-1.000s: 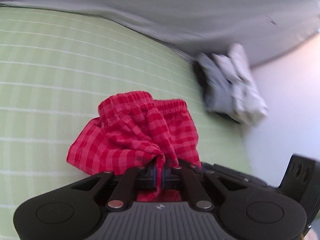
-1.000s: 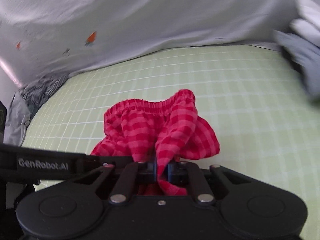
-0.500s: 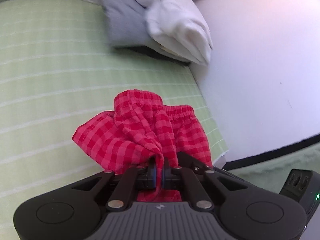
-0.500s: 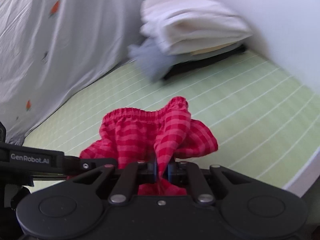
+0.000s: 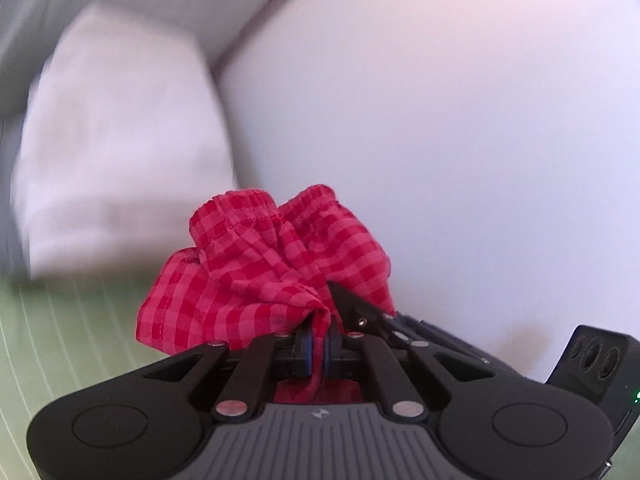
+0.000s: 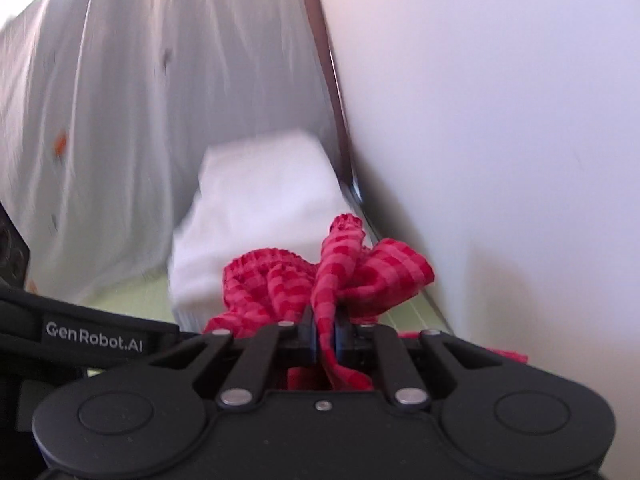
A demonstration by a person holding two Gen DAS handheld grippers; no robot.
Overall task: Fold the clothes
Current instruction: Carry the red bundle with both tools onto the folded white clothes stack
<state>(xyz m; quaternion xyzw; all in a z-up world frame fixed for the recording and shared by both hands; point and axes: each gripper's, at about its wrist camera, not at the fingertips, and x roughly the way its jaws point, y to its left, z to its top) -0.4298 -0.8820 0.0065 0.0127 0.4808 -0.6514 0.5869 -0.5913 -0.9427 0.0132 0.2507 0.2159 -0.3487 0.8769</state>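
Red checked shorts (image 5: 264, 272) with an elastic waistband hang bunched from both grippers, lifted off the green striped mat (image 5: 60, 344). My left gripper (image 5: 316, 338) is shut on a fold of the cloth. My right gripper (image 6: 325, 328) is shut on another fold of the same shorts (image 6: 332, 276). The two grippers are close together; the left one's body (image 6: 92, 334) shows at the left of the right wrist view. A blurred stack of folded white clothes (image 5: 116, 148) lies ahead on the mat, also in the right wrist view (image 6: 256, 208).
A plain white wall (image 5: 440, 120) fills the right side of both views. A hanging white sheet (image 6: 140, 120) with small orange marks stands behind the folded stack. The mat's edge meets the wall just right of the shorts (image 6: 424, 312).
Both grippers have swung with the shorts towards the wall and the white folded stack, which is now much closer. The views have tilted up, so less mat shows. Both grips are unchanged.
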